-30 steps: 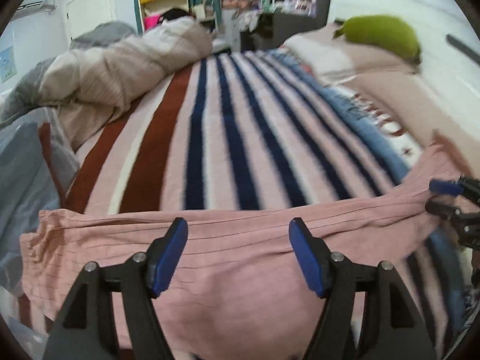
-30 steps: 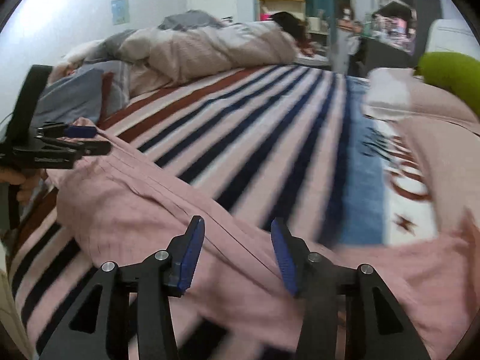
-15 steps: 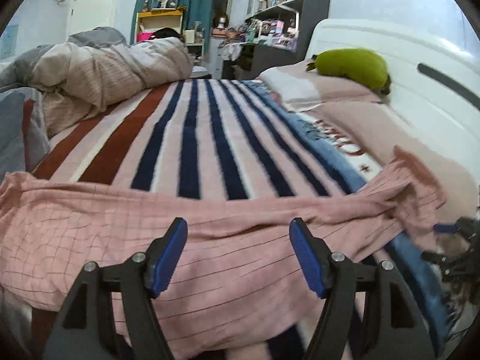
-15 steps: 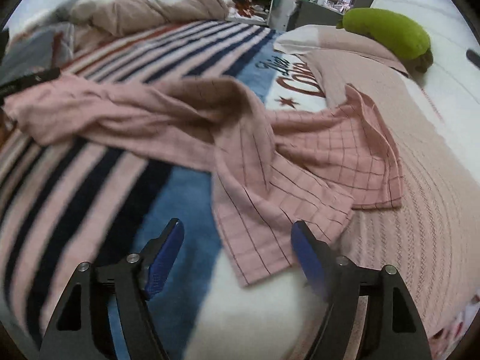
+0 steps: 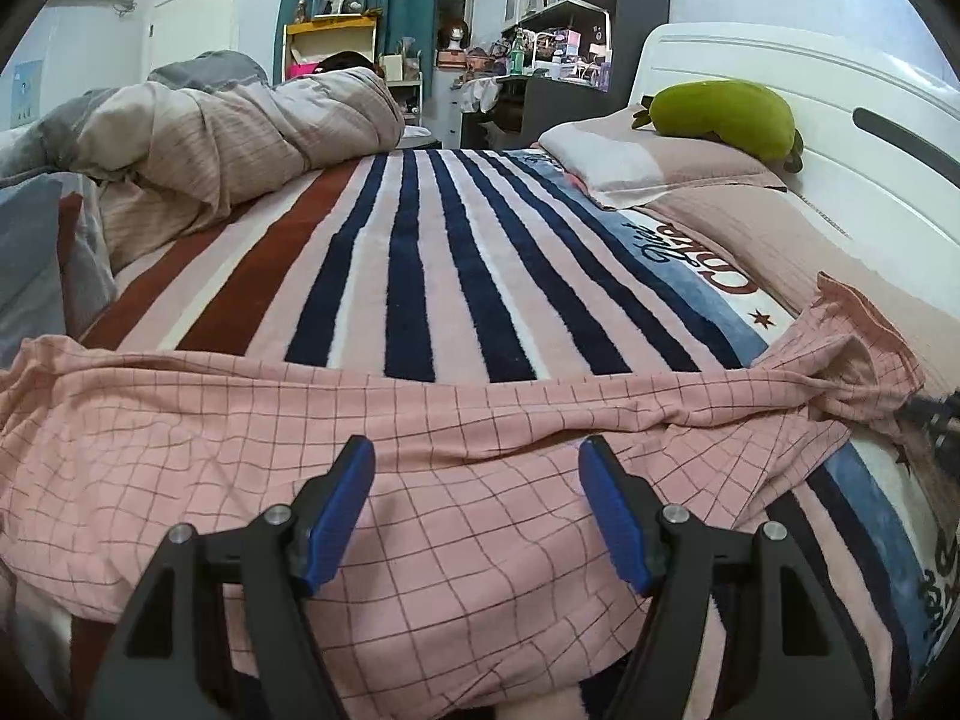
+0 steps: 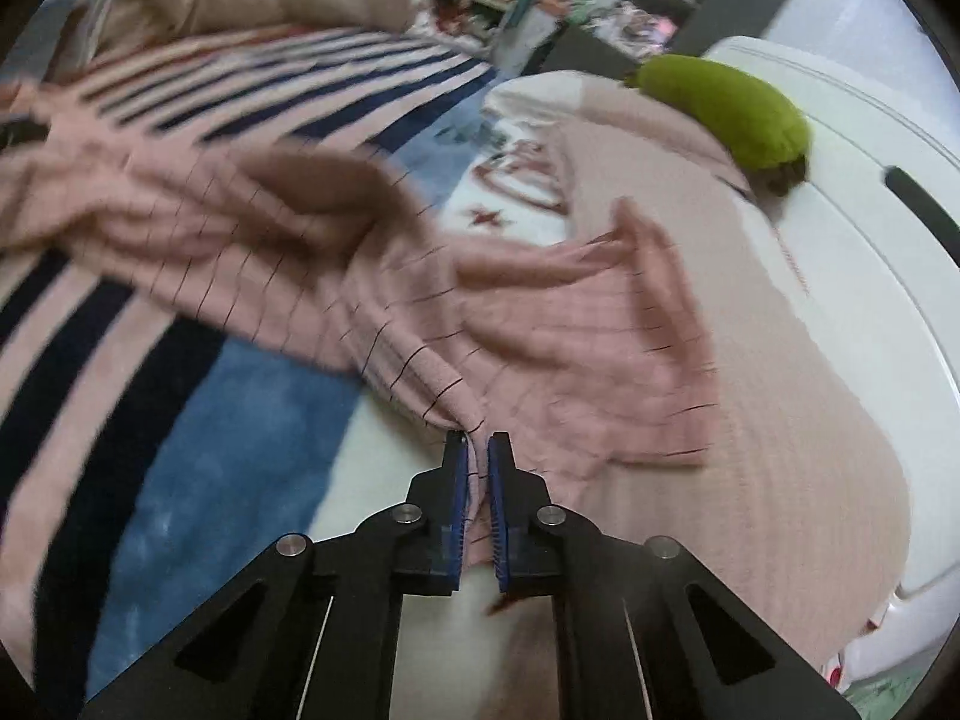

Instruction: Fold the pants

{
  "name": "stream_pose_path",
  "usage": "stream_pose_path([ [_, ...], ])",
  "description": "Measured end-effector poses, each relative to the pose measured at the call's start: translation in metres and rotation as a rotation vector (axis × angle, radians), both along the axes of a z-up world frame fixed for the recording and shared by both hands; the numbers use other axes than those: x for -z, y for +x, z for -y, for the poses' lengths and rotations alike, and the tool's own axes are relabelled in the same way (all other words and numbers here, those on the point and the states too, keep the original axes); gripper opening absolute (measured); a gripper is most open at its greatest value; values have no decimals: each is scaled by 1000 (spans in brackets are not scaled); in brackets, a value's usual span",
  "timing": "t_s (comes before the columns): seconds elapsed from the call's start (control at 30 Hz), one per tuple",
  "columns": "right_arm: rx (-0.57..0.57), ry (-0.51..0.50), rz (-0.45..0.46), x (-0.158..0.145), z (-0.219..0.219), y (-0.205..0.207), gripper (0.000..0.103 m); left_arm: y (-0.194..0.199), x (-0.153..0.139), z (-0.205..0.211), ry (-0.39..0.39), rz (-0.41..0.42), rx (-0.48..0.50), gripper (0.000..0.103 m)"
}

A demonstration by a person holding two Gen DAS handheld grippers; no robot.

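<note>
Pink checked pants (image 5: pixel 420 480) lie spread across the near side of the striped bed, rumpled toward the right. My left gripper (image 5: pixel 477 468) hovers just above the middle of the cloth, open, with nothing pinched between its blue pads. In the right wrist view the pants (image 6: pixel 540 324) bunch up near the pillow end, and my right gripper (image 6: pixel 475 441) is shut on a gathered edge of the fabric, which runs back between the two pads. The right gripper (image 5: pixel 936 420) shows as a dark blur at the far right of the left wrist view.
A striped blanket (image 5: pixel 420 252) covers the bed. A bundled beige duvet (image 5: pixel 240 126) lies at the back left, pillows (image 5: pixel 648 162) and a green plush (image 5: pixel 726 114) at the white headboard (image 5: pixel 840 120). Shelves and a desk stand beyond the bed.
My right gripper swung to the pants' right end near the pillows, opened wide, then shut on the fabric edge. My left gripper dropped lower over the cloth and stayed open.
</note>
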State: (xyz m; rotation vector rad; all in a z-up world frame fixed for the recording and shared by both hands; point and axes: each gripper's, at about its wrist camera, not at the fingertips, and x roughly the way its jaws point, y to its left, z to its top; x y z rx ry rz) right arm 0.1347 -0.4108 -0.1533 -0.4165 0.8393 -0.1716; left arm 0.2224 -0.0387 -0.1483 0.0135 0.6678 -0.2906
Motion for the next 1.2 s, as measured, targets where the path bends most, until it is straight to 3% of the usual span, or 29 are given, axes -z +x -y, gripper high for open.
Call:
stream_pose_path([
  [0.13,28,-26,82,-34,8,-2,1,-2,-2,-4,-12,7,-2,67],
  [0.27,43,4,86,-59,15,2,1,-4,-4,-6,-21,16,-1,67],
  [0.53,72,-48,152,-96,22,18,0,-3,-5,-9,-30,15,-5,67],
  [0.63,1,11,80,-91,24,29,4,-2,-4,-9,-24,9,-7,67],
  [0.7,-74,43,-5,-74,14,25,20,0,-3,-8,-27,2,-6,67],
  [0.73,-93,24,-30,-65,9,24,44,0,-2,-8,-31,-3,-5,67],
  [0.77,-115,-14,-53,-54,3,21,56,1,-2,-8,-33,-7,-4,67],
  [0.8,-142,-59,-78,-42,-2,18,56,1,-2,-8,-36,-9,-3,67],
  [0.9,-167,-175,-146,-6,-7,18,56,1,-1,-5,-39,-13,4,67],
  [1.0,-159,-229,-190,16,3,26,54,2,1,-4,-30,-16,3,67],
  [1.03,-148,-251,-190,18,7,28,47,2,1,-4,-32,-16,3,67],
  [1.07,-140,-268,-181,19,9,28,24,2,1,-4,-34,-16,2,67],
  [1.13,-124,-273,-140,10,12,28,2,2,1,-6,-37,-16,-2,67],
  [1.2,-106,-271,-85,-1,15,31,2,2,1,-7,-34,-17,-6,67],
])
